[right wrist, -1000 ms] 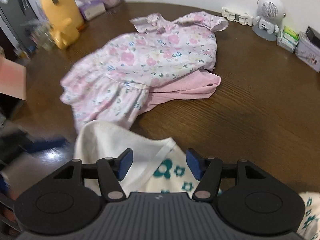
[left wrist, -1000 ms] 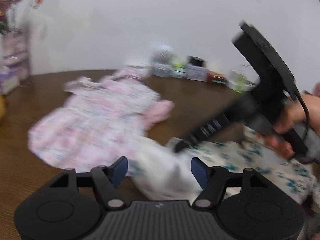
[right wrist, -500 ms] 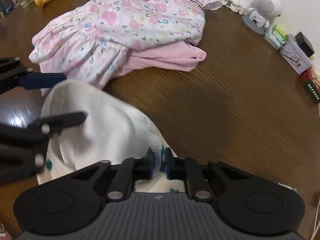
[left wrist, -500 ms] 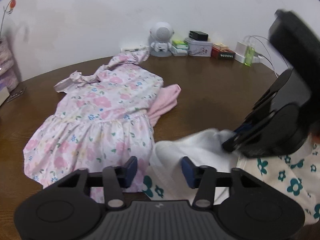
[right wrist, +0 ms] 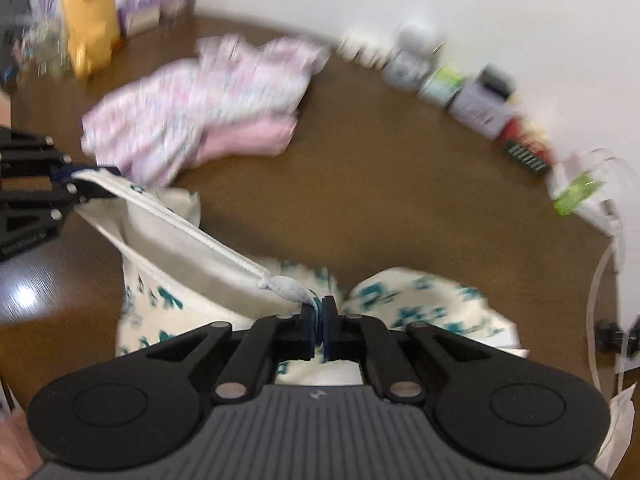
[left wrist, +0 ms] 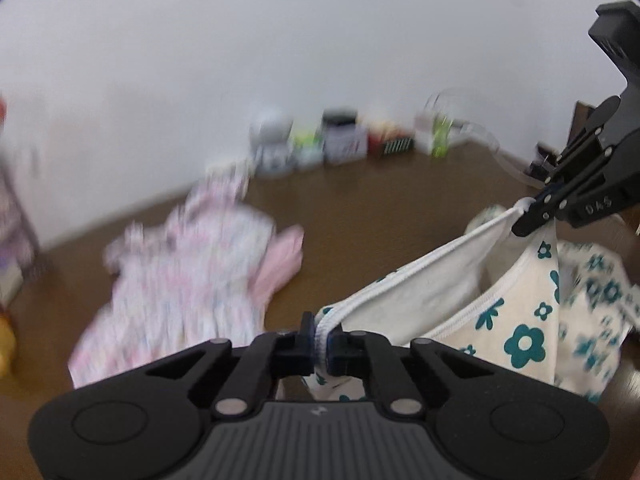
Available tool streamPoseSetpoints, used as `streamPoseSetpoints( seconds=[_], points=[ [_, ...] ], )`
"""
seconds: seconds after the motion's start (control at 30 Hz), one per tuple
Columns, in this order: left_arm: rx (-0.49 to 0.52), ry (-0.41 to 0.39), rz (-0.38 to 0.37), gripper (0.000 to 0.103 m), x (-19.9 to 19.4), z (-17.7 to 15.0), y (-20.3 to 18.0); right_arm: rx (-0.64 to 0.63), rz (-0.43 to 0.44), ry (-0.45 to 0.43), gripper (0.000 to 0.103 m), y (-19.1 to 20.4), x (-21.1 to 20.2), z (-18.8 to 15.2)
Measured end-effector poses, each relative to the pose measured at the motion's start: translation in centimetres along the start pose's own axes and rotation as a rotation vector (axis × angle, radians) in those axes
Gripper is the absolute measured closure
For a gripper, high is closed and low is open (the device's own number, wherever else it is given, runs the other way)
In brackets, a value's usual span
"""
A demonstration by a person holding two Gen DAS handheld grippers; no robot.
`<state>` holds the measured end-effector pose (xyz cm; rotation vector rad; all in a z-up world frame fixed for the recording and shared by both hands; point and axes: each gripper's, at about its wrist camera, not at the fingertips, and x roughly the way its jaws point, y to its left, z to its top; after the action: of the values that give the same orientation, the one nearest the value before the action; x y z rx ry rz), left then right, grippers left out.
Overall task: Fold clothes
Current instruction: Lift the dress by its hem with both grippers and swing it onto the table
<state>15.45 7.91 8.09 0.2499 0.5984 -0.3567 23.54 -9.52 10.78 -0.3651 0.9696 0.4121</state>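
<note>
Garment (left wrist: 520, 312), cream with teal flowers, hangs between the two claws. The left claw (left wrist: 320, 338) is clamped on one end of its ribbed white hem (left wrist: 404, 276), and the right claw (left wrist: 538, 204), ahead and to the right in the left wrist view, pinches the other end. Both sets of jaws have just been closing, the left ones later than the right, and cloth now sits between the blue pads of each. In the right wrist view the right claw (right wrist: 320, 322) nips a bunched corner of the garment (right wrist: 192, 256), while the left claw (right wrist: 64, 180) holds the far end off to its left. The hem runs taut from one to the other, so the opening gapes and the body sags beneath them toward the counter (left wrist: 380, 208). Gripping the two ends of one edge looks meant to stretch the piece flat and square, ready to lay down for folding. Beyond the left claw, a pink floral dress (left wrist: 192, 264) lies spread on the counter over a plain pink piece, well clear of the lifted cloth. Small boxes and a white figure stand farther off by the wall, too blurred to tell more.
</note>
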Motion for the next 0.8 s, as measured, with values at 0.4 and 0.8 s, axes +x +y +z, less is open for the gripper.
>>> streamPoseSetpoints(
  seconds=[0.4,0.8],
  points=[
    [0.139,-0.083,0.068,0.1,3.6,14.4,-4.9,0.109,-0.141,-0.16,0.101,-9.0,-6.8,2.1],
    [0.128,-0.797,0.45,0.101,-8.6,38.6,-5.0,0.199,-0.538,-0.965,0.101,-16.6,-28.2,16.8]
  ],
)
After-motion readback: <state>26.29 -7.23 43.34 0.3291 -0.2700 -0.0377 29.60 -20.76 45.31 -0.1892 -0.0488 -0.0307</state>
